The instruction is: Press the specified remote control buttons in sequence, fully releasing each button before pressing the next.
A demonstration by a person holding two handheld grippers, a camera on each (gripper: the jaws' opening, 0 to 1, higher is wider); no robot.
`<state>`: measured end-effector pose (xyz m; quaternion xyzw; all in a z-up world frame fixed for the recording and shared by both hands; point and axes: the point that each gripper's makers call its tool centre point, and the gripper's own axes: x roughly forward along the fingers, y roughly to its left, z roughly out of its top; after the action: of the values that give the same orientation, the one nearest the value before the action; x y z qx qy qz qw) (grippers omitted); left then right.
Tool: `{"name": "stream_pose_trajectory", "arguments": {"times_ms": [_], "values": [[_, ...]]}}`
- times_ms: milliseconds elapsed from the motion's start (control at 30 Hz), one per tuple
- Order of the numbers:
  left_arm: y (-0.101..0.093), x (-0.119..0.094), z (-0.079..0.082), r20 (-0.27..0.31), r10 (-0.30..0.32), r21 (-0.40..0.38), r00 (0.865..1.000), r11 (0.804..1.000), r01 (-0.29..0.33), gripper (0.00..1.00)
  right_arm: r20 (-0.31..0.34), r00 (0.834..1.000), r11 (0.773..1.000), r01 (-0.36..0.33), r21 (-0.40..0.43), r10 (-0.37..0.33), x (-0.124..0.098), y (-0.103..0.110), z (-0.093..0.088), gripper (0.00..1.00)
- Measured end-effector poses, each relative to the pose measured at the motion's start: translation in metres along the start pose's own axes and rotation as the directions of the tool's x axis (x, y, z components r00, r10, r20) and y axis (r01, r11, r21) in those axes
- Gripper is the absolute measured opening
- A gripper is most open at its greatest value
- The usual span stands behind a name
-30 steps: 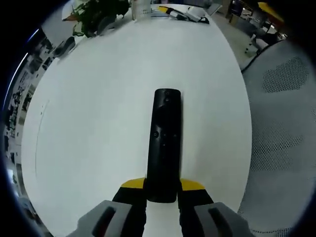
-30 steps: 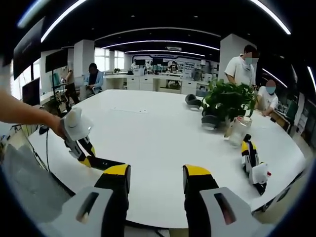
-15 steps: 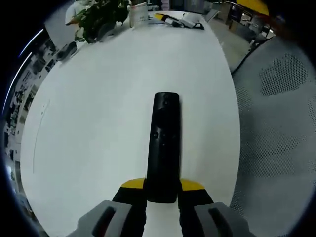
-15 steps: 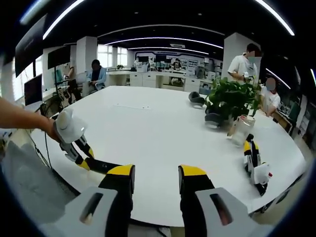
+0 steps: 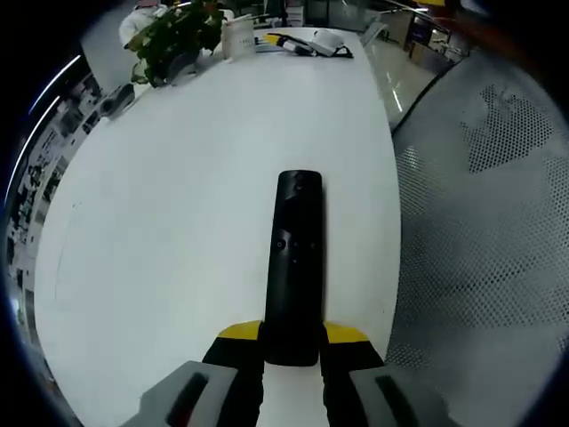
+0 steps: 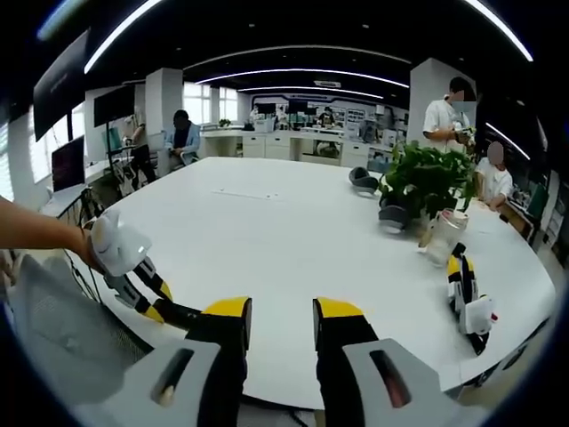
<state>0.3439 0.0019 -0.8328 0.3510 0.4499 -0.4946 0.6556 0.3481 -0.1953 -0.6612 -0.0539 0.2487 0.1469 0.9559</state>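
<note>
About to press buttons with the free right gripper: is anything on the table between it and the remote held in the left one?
Nothing visible. The right gripper looks over bare white table toward the left gripper; the remote control sits clamped there. The plant stands off to the side.

Both views were bright and evenly lit. In the right gripper view, long ceiling light strips [image 6: 293, 64] curved from ten to two o'clock, bent by the fisheye. The white table [image 5: 178, 196] looked nearly washed out, with only faint shadows. Edges warped and softened toward six o'clock; the centres stayed sharp.
</note>
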Motion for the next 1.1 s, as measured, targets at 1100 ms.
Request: {"name": "stream_pose_trajectory", "arguments": {"times_ms": [1100], "values": [[-0.02, -0.002, 0.002, 0.099, 0.002, 0.113, 0.995, 0.993, -0.013, 0.24, -0.396, 0.858, 0.94, -0.339, 0.045, 0.328, 0.09, 0.08, -0.031, 0.0]]}}
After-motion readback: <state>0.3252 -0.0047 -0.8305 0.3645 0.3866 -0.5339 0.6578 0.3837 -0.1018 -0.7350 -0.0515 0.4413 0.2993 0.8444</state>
